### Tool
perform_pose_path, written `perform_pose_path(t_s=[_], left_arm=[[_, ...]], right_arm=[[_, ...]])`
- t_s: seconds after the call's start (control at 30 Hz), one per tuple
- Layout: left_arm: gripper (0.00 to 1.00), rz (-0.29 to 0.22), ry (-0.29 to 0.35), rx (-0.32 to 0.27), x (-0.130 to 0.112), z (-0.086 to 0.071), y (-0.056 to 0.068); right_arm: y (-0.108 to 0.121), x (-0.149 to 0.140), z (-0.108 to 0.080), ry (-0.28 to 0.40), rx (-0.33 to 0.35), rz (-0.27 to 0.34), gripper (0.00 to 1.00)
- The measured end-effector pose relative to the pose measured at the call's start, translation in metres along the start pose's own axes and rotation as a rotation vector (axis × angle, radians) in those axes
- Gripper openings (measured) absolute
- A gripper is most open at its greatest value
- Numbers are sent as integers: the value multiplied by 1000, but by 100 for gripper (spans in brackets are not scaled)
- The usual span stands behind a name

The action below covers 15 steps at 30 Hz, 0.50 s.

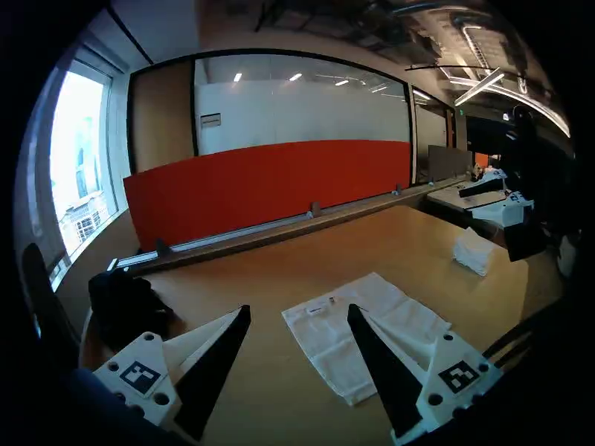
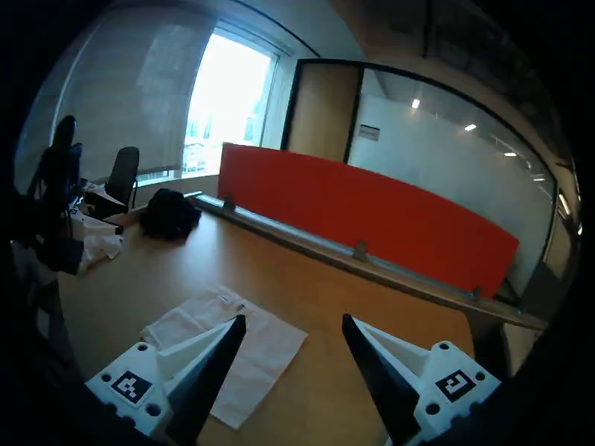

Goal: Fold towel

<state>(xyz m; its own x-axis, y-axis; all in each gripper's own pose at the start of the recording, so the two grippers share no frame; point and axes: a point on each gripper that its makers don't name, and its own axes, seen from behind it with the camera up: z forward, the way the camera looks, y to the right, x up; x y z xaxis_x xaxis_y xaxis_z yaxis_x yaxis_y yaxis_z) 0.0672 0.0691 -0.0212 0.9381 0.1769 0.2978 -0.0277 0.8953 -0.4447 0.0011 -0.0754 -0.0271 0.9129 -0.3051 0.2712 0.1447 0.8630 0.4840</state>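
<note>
1. Hovering above the wooden table (image 1: 297,249), the left gripper (image 1: 297,308) spreads its black wedge-shaped fingers (image 1: 216,364) wide, gripping nothing.
2. Right gripper (image 2: 293,317) hangs likewise, fingers far apart (empty too).
3. White towel (image 1: 323,338) lies flat on the smooth tabletop, a creased soft rectangle, beneath and just beyond both pairs of fingertips.

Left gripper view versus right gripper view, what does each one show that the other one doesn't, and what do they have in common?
Left gripper view: a small folded white cloth lying toward the table's far right side. Right gripper view: an office chair beside a drawn window blind. Shared: the white towel spread on the wooden table, the red divider along its back edge, a black bundle near that divider, and the left gripper and right gripper both open, holding nothing.
</note>
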Motion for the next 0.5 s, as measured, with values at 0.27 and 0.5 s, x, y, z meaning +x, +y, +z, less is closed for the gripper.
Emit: perform_pose_path(t_s=[0.27, 0.5], left_arm=[[97, 15, -38, -43, -21, 6, 17], [97, 24, -74, -73, -44, 13, 32]], right_arm=[[-13, -18, 5, -36, 39, 2, 100], [-26, -46, 14, -77, 73, -11, 100]])
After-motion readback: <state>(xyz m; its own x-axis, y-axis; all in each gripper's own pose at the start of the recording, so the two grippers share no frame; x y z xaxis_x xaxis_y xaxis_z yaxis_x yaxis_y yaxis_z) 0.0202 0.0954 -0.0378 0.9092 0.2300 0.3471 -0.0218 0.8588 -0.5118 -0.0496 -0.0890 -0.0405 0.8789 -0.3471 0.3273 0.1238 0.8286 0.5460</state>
